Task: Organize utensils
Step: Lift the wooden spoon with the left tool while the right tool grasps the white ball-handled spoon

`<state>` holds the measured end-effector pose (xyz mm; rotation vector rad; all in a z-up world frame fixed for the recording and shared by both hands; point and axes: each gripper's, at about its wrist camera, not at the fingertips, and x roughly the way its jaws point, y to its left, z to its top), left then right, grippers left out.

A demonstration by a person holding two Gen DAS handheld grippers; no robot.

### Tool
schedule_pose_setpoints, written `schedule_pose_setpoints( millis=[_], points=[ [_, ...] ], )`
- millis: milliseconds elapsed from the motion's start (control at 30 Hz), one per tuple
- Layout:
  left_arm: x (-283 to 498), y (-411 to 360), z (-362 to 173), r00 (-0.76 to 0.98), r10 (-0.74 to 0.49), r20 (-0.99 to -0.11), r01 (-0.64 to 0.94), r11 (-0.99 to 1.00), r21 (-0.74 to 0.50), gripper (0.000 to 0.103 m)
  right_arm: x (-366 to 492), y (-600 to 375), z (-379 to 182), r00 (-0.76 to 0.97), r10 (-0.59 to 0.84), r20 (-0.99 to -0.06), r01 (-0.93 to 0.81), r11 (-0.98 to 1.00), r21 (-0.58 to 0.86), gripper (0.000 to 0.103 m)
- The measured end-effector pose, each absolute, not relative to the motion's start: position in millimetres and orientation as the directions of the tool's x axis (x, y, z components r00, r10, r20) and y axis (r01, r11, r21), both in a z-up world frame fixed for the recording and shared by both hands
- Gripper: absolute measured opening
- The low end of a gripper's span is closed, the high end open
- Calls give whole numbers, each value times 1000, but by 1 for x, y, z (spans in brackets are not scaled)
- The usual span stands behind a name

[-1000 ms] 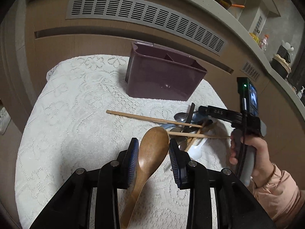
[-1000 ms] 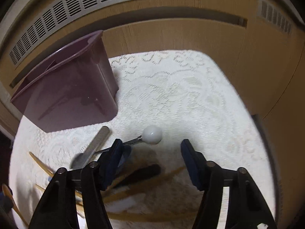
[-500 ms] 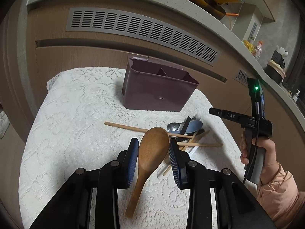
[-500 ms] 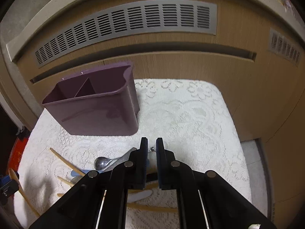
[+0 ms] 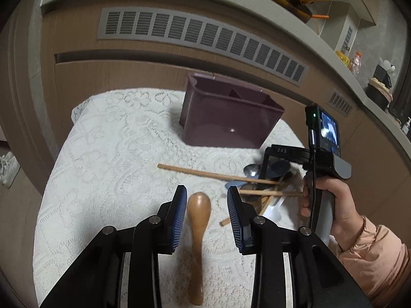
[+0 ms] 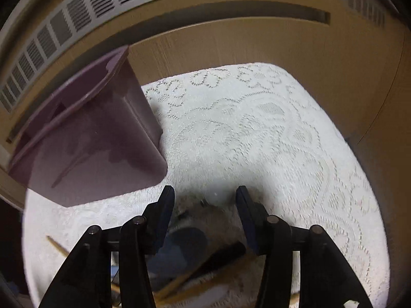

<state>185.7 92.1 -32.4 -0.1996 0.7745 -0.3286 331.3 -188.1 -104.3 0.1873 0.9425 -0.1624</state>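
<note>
Jaws of the left gripper stand spread around a wooden spoon, not touching it. Right gripper jaws have just been opening, a white ball-ended utensil between them, purple caddy upper left, bare lace cloth right.

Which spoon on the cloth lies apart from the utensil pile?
The brown wooden spoon, alone between the left gripper's open jaws; the metal spoon sits in the pile.

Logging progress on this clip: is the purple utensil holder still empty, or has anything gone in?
Cannot tell fully. The purple utensil holder stands upright; no handles rise above its rim, and its compartment floors are hidden in both views.
</note>
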Motion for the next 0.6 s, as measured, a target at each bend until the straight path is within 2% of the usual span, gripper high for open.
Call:
schedule_pose_setpoints(
  millis=[33,100,167,233,300,467,600],
  points=[
    [188,92,-37,649,-362,-669,220,931,-290,35,331,-183,-104,581,-71,-811,207,976,62,48],
    [192,89,-47,606,-360,-709,232,933,-275,36,330,-178,-103,596,-86,-799,179,983,27,29],
    [195,85,-56,558,-377,-739,262,925,-273,40,326,-179,-99,605,-63,-793,143,989,31,24],
    [199,81,-62,516,-412,-751,284,909,-304,46,317,-184,-89,618,-36,-786,116,992,46,24],
    [205,78,-67,489,-421,-764,286,905,-315,47,307,-187,-77,641,-40,-767,96,995,29,24],
    [226,64,-79,463,-306,-832,280,941,-190,47,273,-199,-34,710,-19,-704,44,999,18,20],
    [236,54,-88,434,-274,-858,269,949,-167,47,240,-204,2,770,12,-637,-22,1000,-8,20]
  ],
)
